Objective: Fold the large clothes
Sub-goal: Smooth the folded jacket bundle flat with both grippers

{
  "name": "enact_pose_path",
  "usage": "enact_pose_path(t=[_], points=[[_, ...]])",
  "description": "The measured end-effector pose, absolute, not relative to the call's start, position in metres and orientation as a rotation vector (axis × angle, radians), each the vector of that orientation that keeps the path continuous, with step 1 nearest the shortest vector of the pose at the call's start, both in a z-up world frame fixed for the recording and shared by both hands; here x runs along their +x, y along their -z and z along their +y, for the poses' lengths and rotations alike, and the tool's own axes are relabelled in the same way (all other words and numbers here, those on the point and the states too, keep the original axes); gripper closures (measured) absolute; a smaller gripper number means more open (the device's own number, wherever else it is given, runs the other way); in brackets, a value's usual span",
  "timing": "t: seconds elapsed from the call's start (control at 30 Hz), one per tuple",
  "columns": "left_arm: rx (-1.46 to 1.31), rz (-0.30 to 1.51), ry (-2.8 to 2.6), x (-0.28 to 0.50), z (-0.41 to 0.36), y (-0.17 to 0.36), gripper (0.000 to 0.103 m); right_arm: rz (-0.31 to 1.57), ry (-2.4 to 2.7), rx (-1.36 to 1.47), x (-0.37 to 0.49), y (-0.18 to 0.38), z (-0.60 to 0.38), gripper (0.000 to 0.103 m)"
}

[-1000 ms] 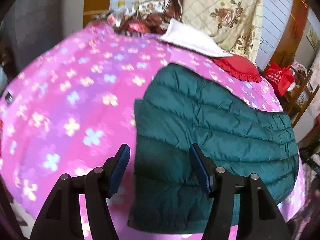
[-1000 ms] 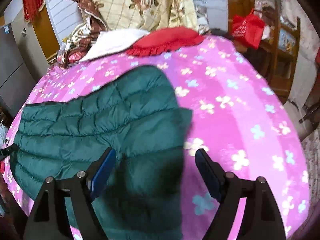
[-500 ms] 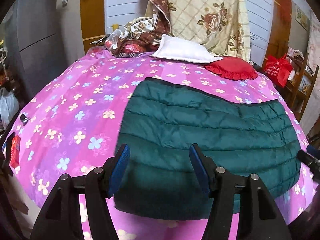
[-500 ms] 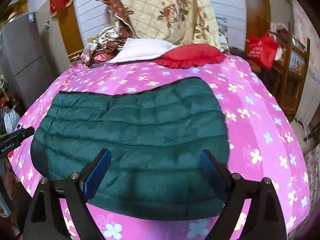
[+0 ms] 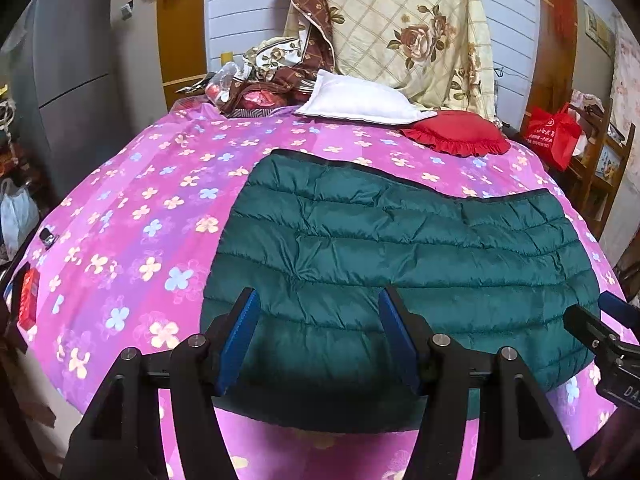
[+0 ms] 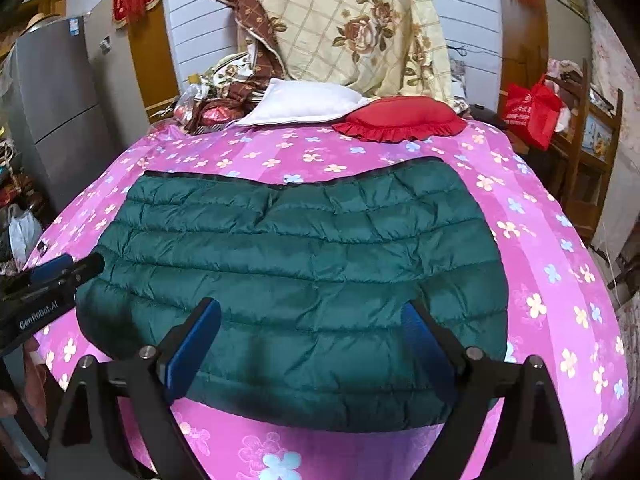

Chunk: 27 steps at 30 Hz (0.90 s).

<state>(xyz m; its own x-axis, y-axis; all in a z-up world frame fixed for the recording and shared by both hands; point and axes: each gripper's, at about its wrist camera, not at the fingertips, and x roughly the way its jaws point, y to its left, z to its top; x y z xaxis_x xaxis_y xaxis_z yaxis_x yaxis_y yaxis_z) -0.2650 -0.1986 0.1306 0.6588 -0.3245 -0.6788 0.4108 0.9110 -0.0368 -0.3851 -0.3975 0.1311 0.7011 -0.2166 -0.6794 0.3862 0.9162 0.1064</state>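
You had the dark green quilted down jacket lying folded on the pink floral bedspread, long axis crosswise ahead of both grippers, its near edge just beyond the left gripper and right gripper, both parted and empty.

Showing black angular frames on both grippers, left gripper and right gripper, each carrying two tapering fingers faced with ribbed blue pads. Displaying round silver screws along the finger bases. Bearing white lettering on a black housing at left edge of right view.
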Motion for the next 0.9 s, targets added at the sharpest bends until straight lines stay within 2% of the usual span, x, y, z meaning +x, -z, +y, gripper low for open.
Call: enact_pose_path(t=[0.9], points=[[0.153,0.702,0.45,-0.29,-0.223,-0.126,0.062,0.737,0.419,0.262,-0.391,-0.125,-0.393,0.006]])
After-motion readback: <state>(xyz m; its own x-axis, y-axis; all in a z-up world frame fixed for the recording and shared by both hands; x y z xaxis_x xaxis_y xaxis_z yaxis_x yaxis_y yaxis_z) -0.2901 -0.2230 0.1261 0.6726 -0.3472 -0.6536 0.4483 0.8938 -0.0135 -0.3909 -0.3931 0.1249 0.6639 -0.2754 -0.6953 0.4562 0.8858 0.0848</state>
